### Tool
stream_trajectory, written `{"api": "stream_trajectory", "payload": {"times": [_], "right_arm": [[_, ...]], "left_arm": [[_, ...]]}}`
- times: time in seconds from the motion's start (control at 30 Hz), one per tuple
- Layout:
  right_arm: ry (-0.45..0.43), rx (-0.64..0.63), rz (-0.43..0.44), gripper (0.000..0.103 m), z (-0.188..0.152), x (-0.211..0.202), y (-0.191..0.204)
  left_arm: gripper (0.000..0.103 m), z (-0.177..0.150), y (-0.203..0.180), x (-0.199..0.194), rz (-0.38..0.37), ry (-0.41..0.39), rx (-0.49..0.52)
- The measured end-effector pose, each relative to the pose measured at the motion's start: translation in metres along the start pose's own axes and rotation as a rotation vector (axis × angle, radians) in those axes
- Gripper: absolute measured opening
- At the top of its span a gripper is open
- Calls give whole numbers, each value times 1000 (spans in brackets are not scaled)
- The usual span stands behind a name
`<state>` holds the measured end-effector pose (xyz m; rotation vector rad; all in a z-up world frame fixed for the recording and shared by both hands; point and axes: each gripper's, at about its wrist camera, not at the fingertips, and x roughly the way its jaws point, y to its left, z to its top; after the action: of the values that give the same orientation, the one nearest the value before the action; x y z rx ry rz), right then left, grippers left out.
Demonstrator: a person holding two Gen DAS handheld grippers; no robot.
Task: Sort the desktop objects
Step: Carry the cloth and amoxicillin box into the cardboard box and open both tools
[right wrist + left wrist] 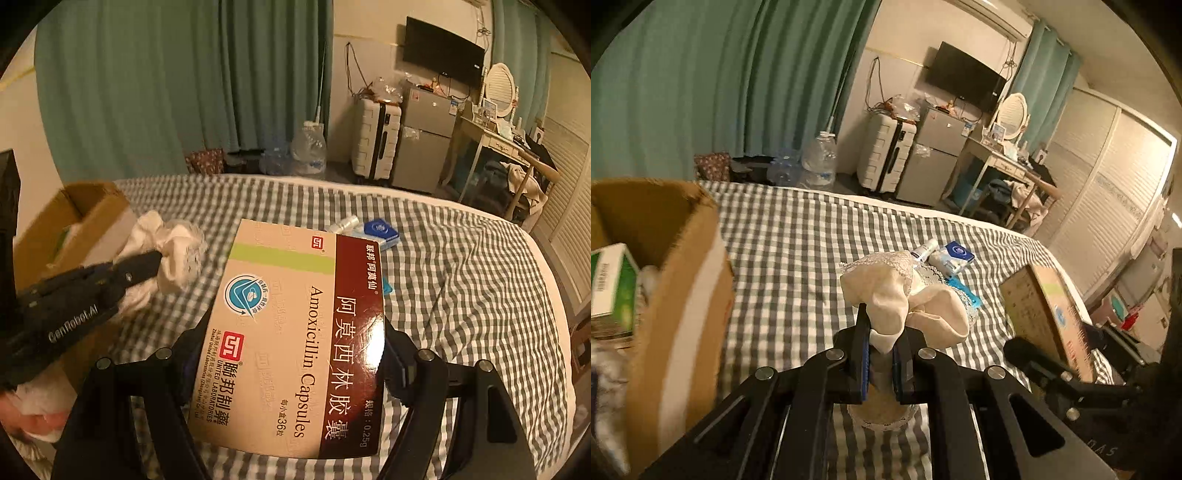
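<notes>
My left gripper (882, 332) is shut on a cream lace-trimmed cloth (886, 291) and holds it above the checked bed. It also shows in the right wrist view (159, 264) with the cloth (177, 251) bunched at its tips, beside the cardboard box (74, 221). My right gripper (291, 354) is shut on a beige and maroon amoxicillin capsule box (291, 343), held flat above the bed. That box shows at the right of the left wrist view (1045, 314). A small white bottle (925, 249), a blue-and-white packet (953, 256) and a blue item (964, 291) lie on the bed beyond.
An open cardboard box (676, 295) at the left holds a green and white carton (613, 284). The checked bedspread (798, 251) covers the bed. Beyond its far edge stand water bottles (820, 155), a white suitcase (882, 155), a small fridge (931, 158) and a dressing table (1004, 162).
</notes>
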<state>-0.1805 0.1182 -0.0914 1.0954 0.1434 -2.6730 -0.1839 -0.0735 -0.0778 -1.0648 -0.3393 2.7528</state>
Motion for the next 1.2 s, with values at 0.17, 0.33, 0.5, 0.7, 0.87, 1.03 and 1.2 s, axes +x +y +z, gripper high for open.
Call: {"api": "stream_trajectory", "payload": {"times": [0.17, 0.33, 0.5, 0.7, 0.87, 1.03, 1.2], "right_arm": [[-85, -18, 7, 76, 17, -42, 13], [-145, -51, 28, 76, 24, -80, 40], [-183, -83, 93, 77, 29, -108, 83], [-119, -48, 309, 77, 43, -95, 138], [-76, -103, 345, 77, 52, -71, 187], [24, -45, 405, 77, 58, -26, 224], [41, 8, 394, 82, 71, 10, 253]], "left_arm": [[9, 10, -17, -47, 52, -30, 56], [9, 34, -12, -90, 67, -47, 130], [9, 51, 20, -134, 149, -98, 149], [9, 38, 86, -159, 241, -129, 66], [9, 10, 143, -144, 251, -74, 4], [9, -8, 179, -115, 280, 10, -7], [52, -22, 185, -105, 292, 39, 63]]}}
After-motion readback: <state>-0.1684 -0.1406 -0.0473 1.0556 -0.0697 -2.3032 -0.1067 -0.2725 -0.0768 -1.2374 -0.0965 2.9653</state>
